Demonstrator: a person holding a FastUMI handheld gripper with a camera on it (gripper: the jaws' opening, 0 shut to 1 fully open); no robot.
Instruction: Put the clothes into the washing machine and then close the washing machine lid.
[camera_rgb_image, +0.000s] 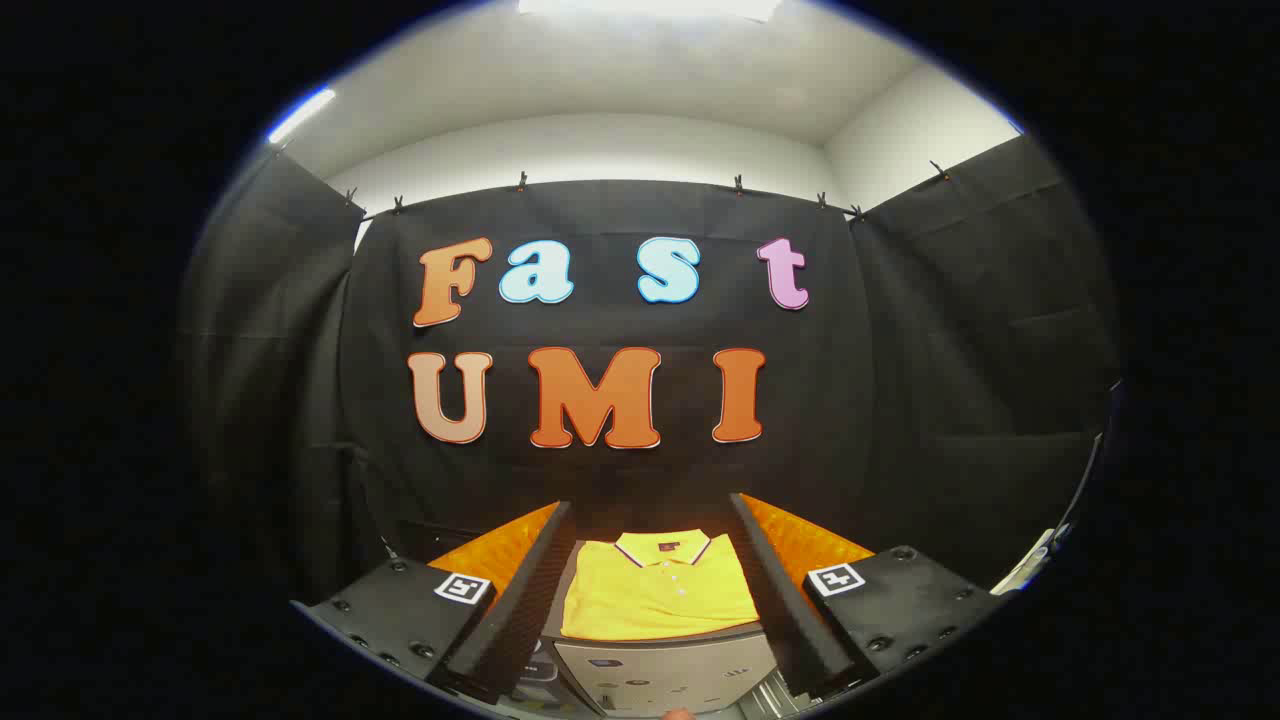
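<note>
Gripper view, 1 frame.

Item 1: yellow polo shirt (655, 598), folded, collar turned toward the far side, lying flat in the lower centre of the frame on the dark top of a pale appliance taken to be the washing machine (665, 675). The shirt is seen between the 2 fingers, ahead of their tips. An orange surface (500, 550) is visible on either side behind it.

Item 2: step in hand, judged to be the approach for picking up the shirt; nothing is loaded yet and whether the lid is up cannot be told. It is advised that the shirt be taken at its near edge or through a bunched fold, so that all layers are caught together and the garment does not unfold when lifted.

Item 3: gripper (650, 505), fingers spread wide apart, wider than the shirt. Nothing is held or touched by either finger.
</note>
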